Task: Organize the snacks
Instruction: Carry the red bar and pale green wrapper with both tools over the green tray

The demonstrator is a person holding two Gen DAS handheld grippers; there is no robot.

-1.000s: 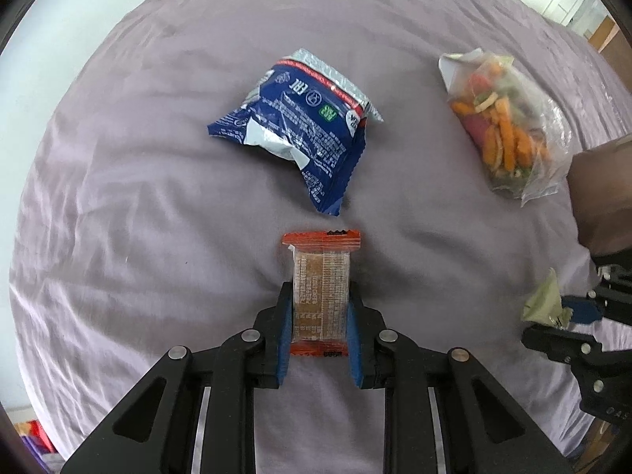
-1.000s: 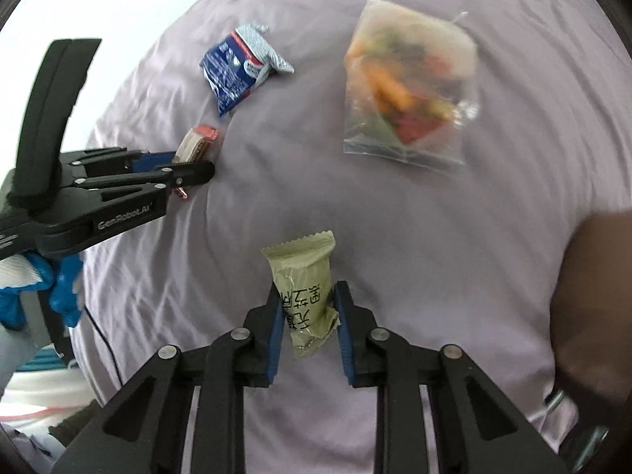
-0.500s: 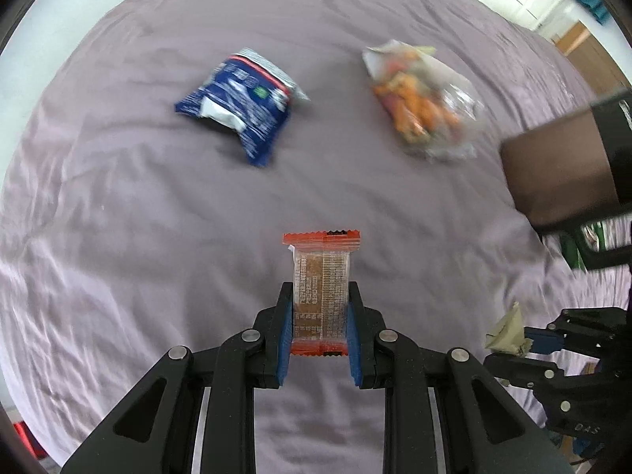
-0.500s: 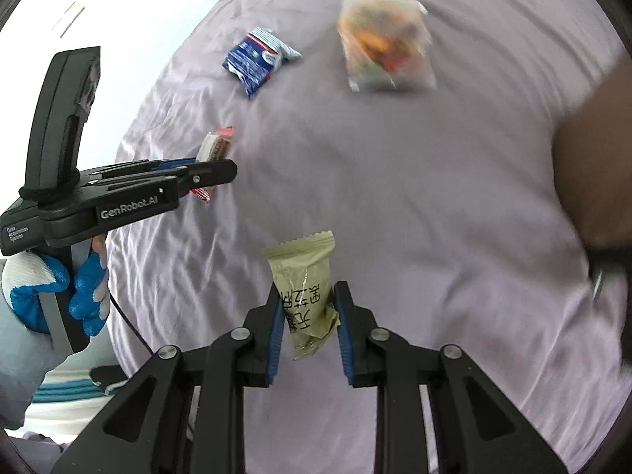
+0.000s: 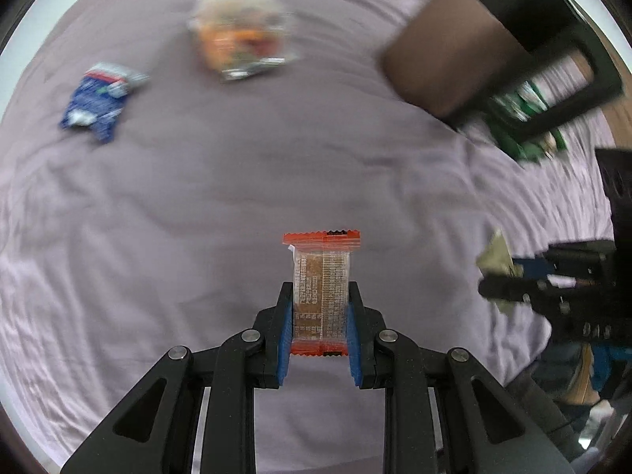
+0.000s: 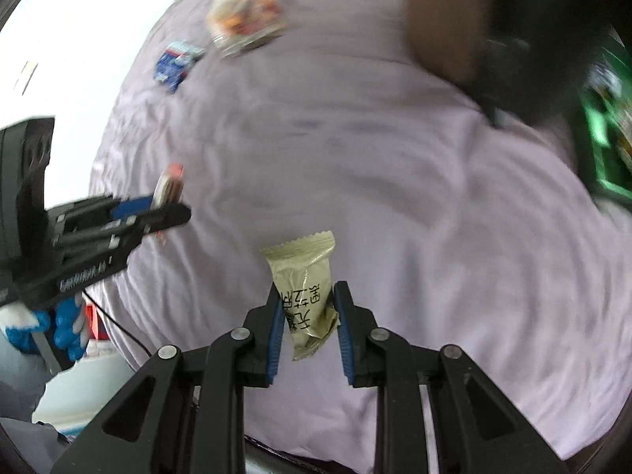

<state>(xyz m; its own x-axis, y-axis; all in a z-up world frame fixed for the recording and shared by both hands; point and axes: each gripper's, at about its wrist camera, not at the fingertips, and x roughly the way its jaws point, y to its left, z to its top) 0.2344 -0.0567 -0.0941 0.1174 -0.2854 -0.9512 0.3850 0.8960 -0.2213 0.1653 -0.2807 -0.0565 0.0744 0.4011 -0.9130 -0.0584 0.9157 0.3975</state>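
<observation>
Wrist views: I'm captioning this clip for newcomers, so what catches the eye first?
Each gripper is shut on a snack above the lilac bedsheet: the left gripper on an orange-ended bar, the right gripper on an olive packet. Far off lie a blue packet and a clear bag of mixed snacks.

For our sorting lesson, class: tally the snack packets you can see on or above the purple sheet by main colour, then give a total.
Orange-ended clear packet, in the left gripper: 1
Olive-green packet, in the right gripper: 1
Blue packet, on the purple sheet: 1
Clear bag of orange and red pieces, on the sheet: 1
Total: 4
</observation>
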